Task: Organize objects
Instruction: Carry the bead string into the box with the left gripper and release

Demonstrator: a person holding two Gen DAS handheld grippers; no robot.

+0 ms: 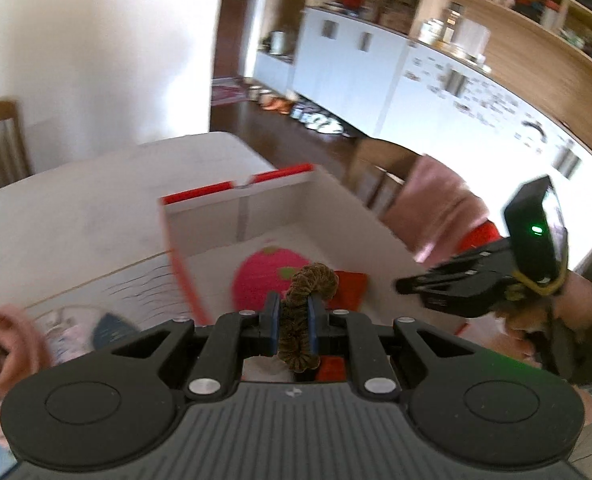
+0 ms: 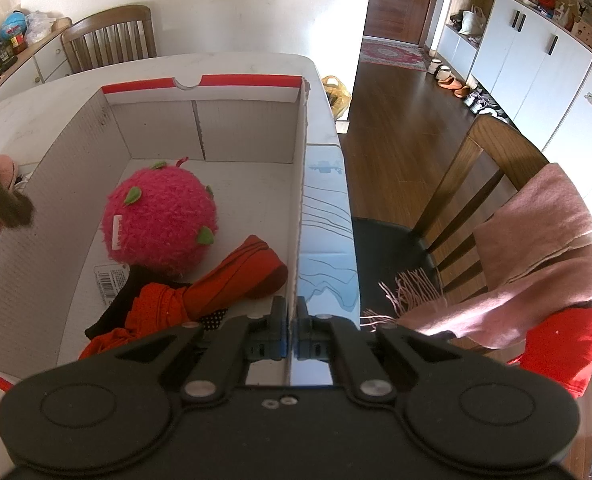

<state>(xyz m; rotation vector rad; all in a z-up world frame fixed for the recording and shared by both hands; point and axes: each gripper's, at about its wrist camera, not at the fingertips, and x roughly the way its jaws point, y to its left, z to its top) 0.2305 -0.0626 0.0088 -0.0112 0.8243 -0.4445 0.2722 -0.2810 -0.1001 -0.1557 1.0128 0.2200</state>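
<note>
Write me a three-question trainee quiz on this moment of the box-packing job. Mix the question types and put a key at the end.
1. True or false: the left gripper is shut on a brown scrunchie.
2. What does the right gripper pinch? A) the pink scarf B) the cardboard box's side wall C) the plush ball
3. Fill in: the fuzzy pink plush ball lies ____ the cardboard box.

Key:
1. True; the scrunchie sits between the pads.
2. B; the wall runs straight between its closed pads. The pink scarf hangs on the chair.
3. Inside, beside red clothing.
</note>
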